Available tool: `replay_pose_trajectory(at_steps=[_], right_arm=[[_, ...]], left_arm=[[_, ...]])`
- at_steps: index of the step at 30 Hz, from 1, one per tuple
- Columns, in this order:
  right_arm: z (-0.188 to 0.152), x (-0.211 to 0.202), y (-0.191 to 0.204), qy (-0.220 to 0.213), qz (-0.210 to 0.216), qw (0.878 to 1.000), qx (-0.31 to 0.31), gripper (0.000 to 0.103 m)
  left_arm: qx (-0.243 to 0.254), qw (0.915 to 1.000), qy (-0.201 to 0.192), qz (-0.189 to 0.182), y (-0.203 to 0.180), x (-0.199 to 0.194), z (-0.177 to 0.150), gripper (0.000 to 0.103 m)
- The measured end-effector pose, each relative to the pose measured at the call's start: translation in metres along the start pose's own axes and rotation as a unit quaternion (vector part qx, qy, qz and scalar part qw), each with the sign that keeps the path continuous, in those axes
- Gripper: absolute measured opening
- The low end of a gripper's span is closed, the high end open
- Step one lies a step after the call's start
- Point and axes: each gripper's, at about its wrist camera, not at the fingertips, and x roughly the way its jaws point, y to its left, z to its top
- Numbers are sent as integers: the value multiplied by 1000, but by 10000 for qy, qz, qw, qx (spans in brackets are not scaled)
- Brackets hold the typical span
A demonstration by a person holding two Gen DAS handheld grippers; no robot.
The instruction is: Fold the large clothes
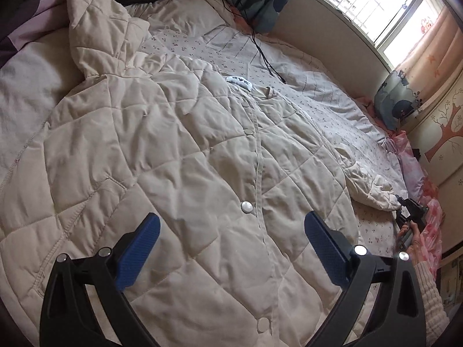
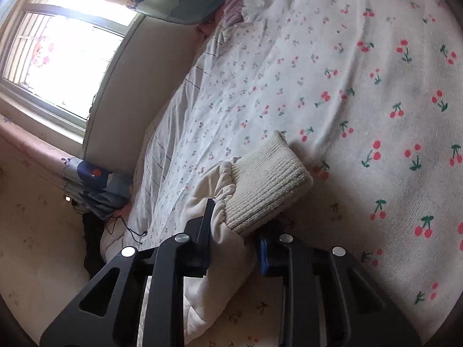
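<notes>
A large beige quilted jacket [image 1: 179, 150] with snap buttons lies front-up across the bed. Its hood lies at the upper left. My left gripper [image 1: 231, 231] hovers open above the jacket's lower front, blue pads wide apart and empty. My right gripper [image 2: 235, 222] is shut on the jacket's sleeve [image 2: 228, 202] just behind the ribbed knit cuff [image 2: 269, 182]. It also shows in the left wrist view [image 1: 405, 202] at the right sleeve end.
A cherry-print sheet [image 2: 361, 86] covers the bed. Patterned pillows [image 1: 396, 98] lie along the headboard by the window [image 1: 376, 3]. A black cable [image 1: 266, 57] trails over the sheet. Pink bedding [image 1: 416, 170] is bunched at the bed's right edge.
</notes>
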Motion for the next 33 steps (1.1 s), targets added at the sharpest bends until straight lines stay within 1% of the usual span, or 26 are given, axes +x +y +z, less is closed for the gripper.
replay_pose_trajectory(at_steps=[5,8,10,12,15,17,19,20,23,24,26,28,30,33], right_arm=[[0,-27,53,-299,299,9981,-445,22],[-1,-37,101,-429,581,9949,-706,21],[-6,-38,147,-473,842,9905,-981,21],[-18,-32,195,-423,1100,9851,-1254,20],[-53,-16,274,-222,1507,9729,-1740,20],[-86,1,330,-36,1817,9617,-2052,20],[-122,18,376,144,2039,9512,-2312,20],[-147,31,400,289,2161,9447,-2448,20],[-214,66,447,728,2386,9300,-2701,20],[-244,80,461,909,2436,9238,-2811,20],[-295,104,478,1243,2492,9124,-2999,19],[-353,131,488,1630,2519,8991,-3187,19],[-406,153,489,1991,2473,8880,-3327,19],[-482,186,474,2457,2198,8734,-3585,19]], left_arm=[[-86,9999,-118,-4,4,-10,0,96],[-164,9997,-199,21,7,-17,-1,96],[-275,9993,-264,-17,12,-24,0,96],[-368,9986,-366,-38,16,-32,1,96],[-407,9972,-630,66,22,-48,4,96],[-479,9957,-782,102,29,-58,5,96],[-628,9942,-867,19,37,-67,7,96],[-703,9934,-903,-35,41,-71,8,96],[-877,9903,-1069,-96,54,-84,10,96],[-923,9896,-1100,-129,58,-87,10,96],[-1023,9877,-1162,-197,66,-94,11,96],[-1131,9857,-1234,-209,73,-99,11,96],[-1244,9839,-1256,-267,79,-102,11,96],[-1372,9824,-1227,-316,87,-103,12,96]])
